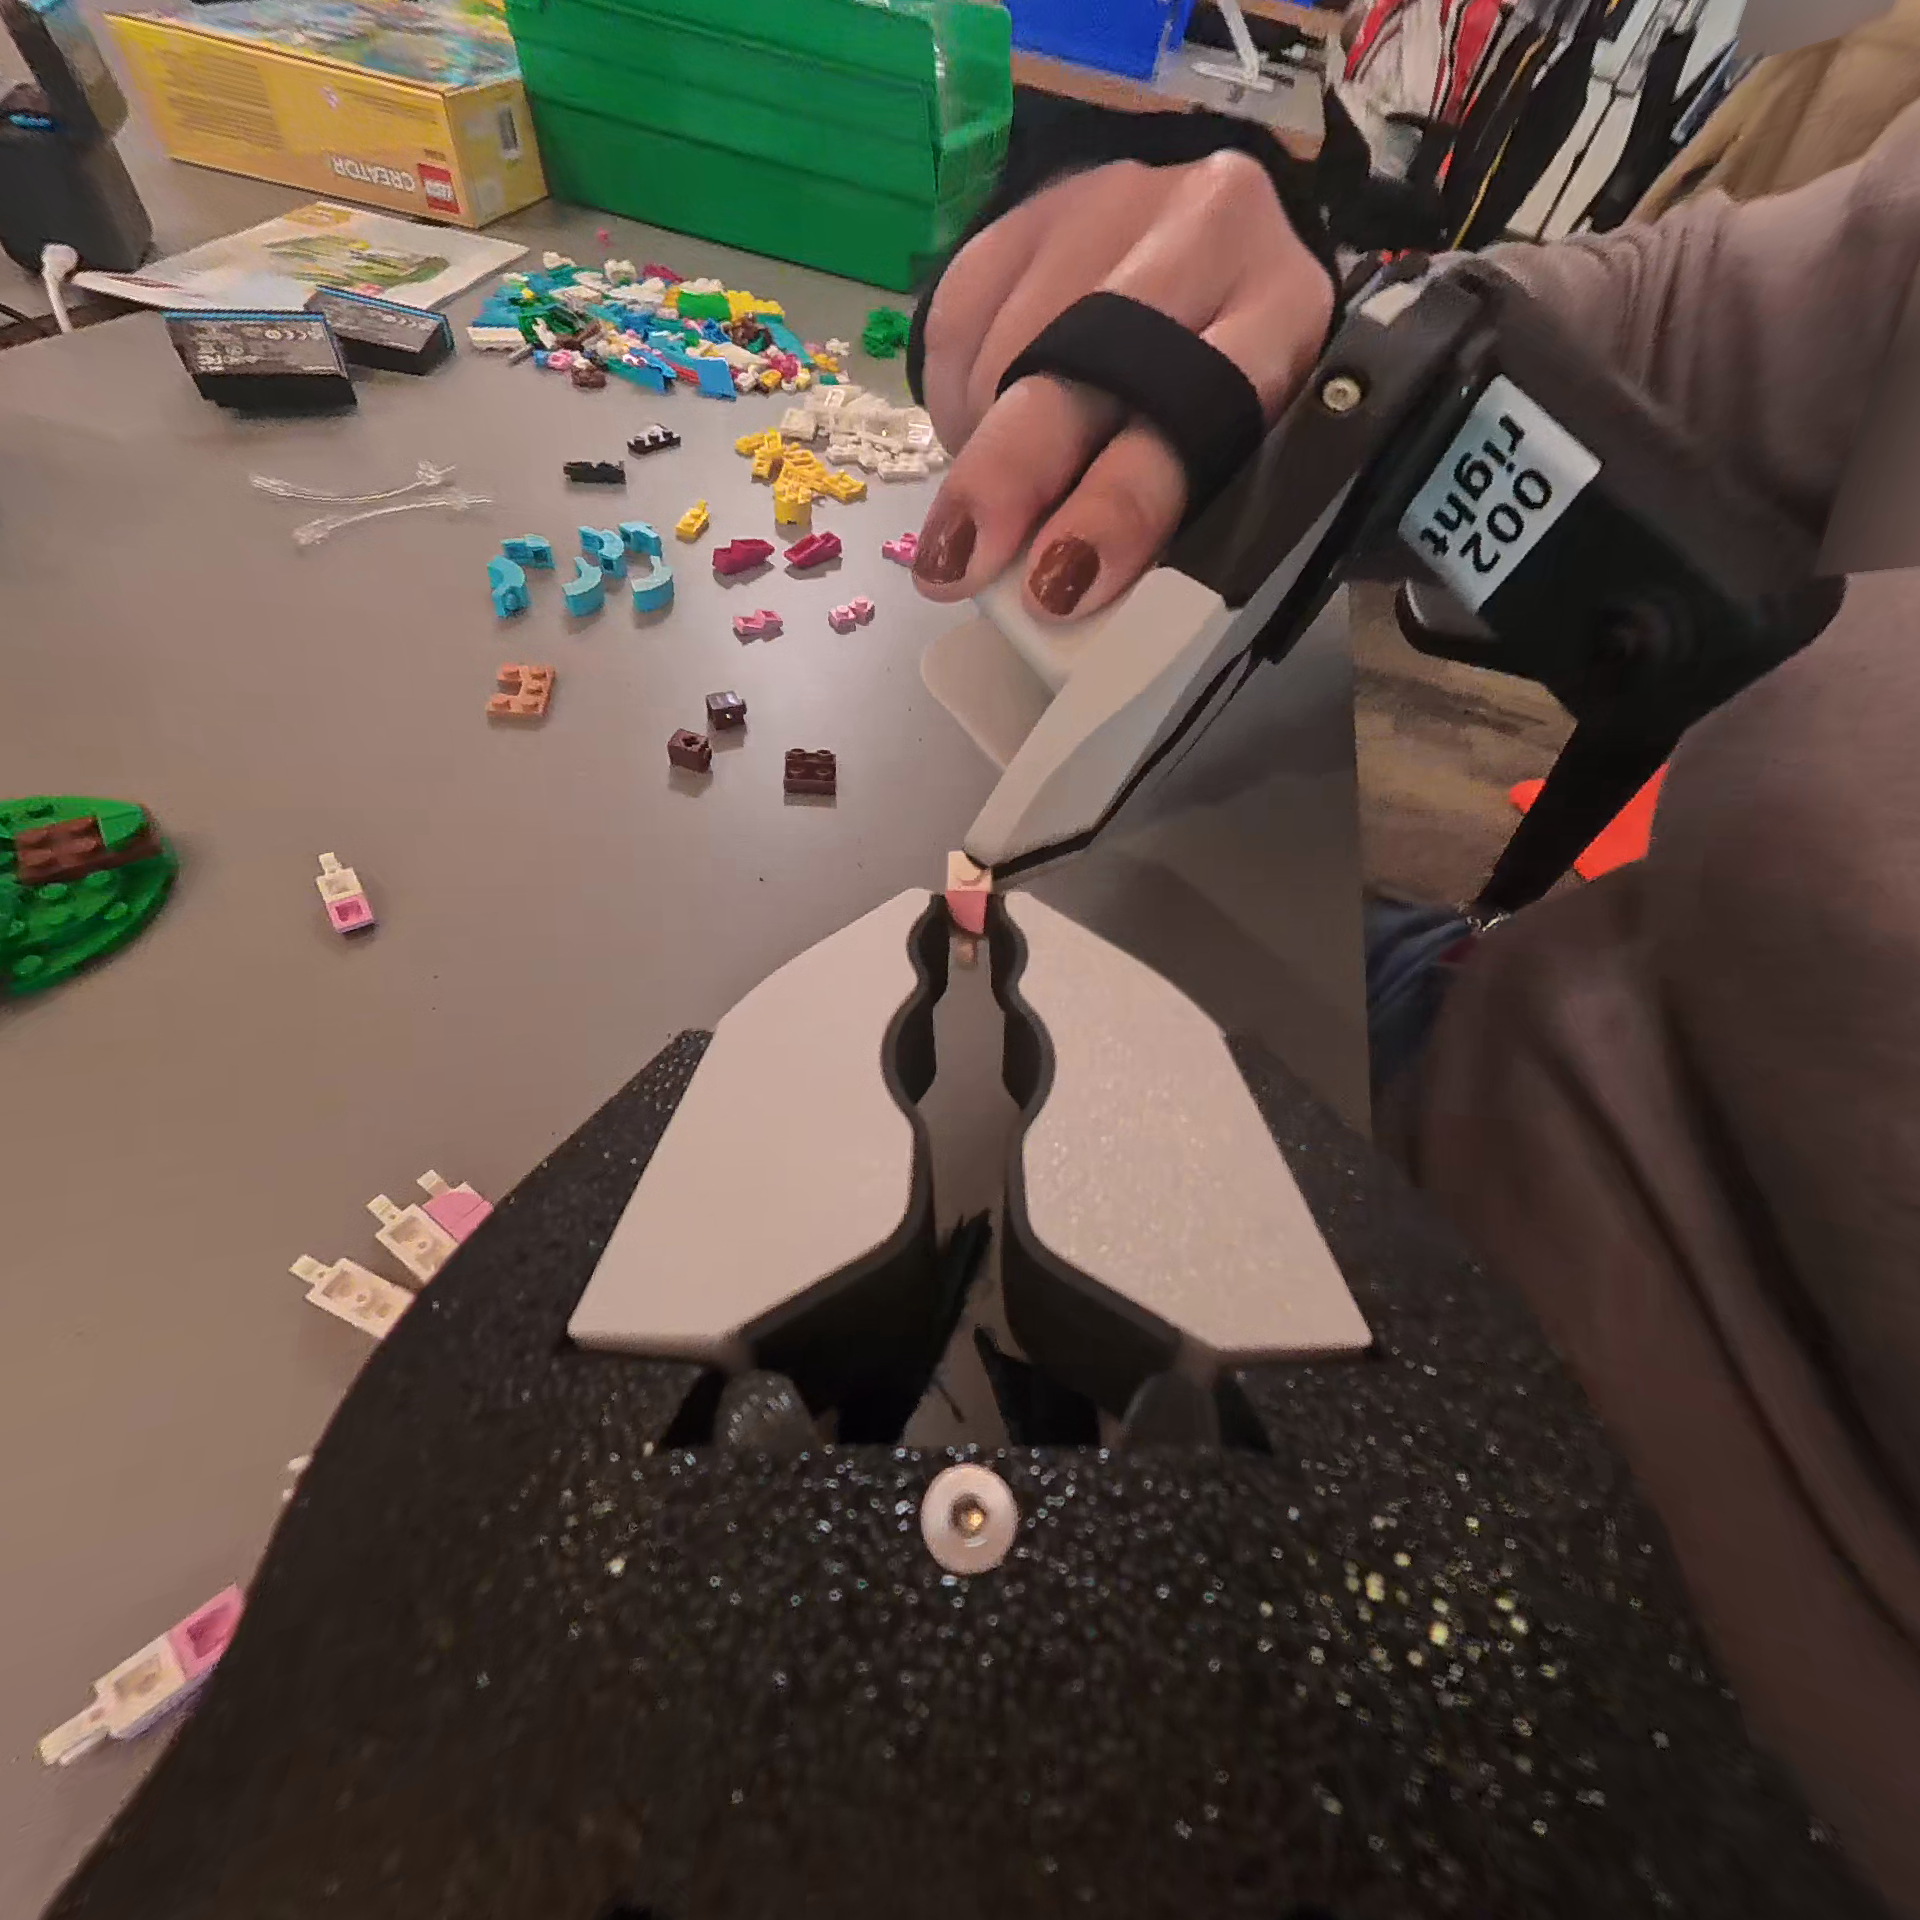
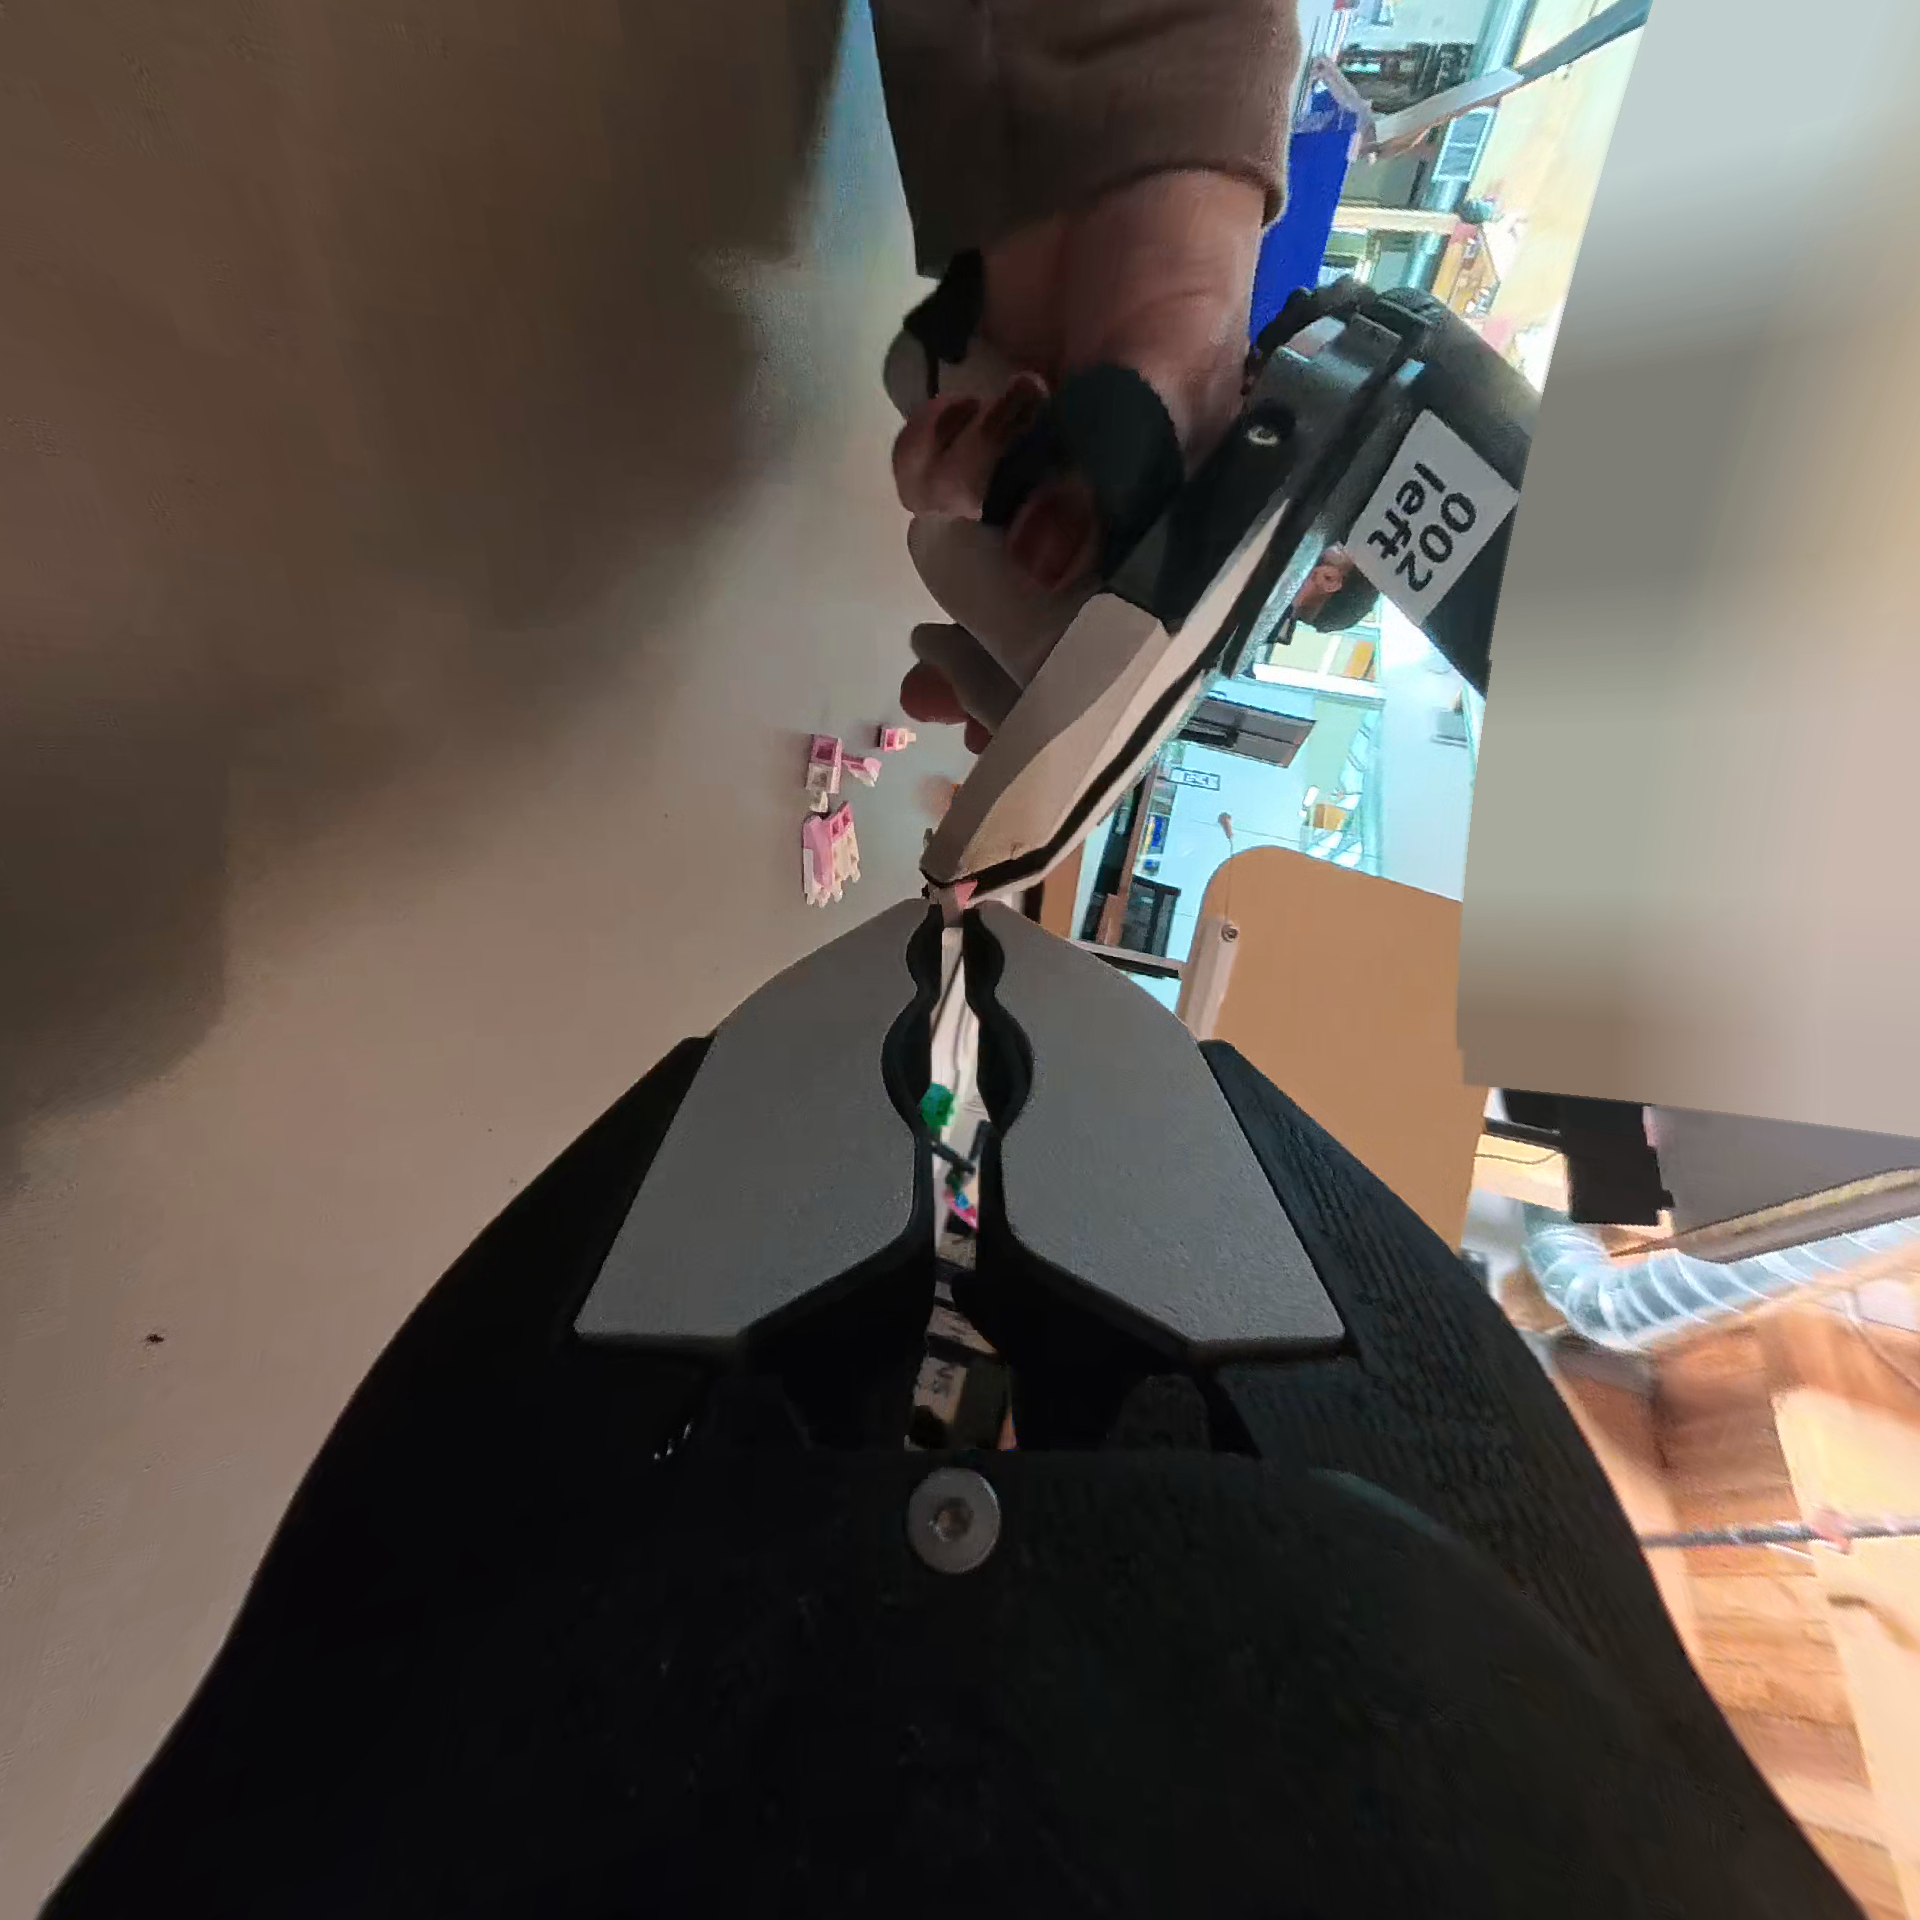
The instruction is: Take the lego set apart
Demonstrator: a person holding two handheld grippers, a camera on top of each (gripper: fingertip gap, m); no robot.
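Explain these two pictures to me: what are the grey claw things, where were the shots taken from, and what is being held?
No robot here: a person holds a two-finger claw in each hand, each carrying a camera looking along its fingers. The left view shows the left claw in front and the right claw gripped by a hand; the right view shows the reverse. Both claws pinch one tiny pink-and-white piece between them, apparently pulling it apart. On the grey table lie loose bricks, sorted blue curves, a green plate, a booklet and a yellow box.
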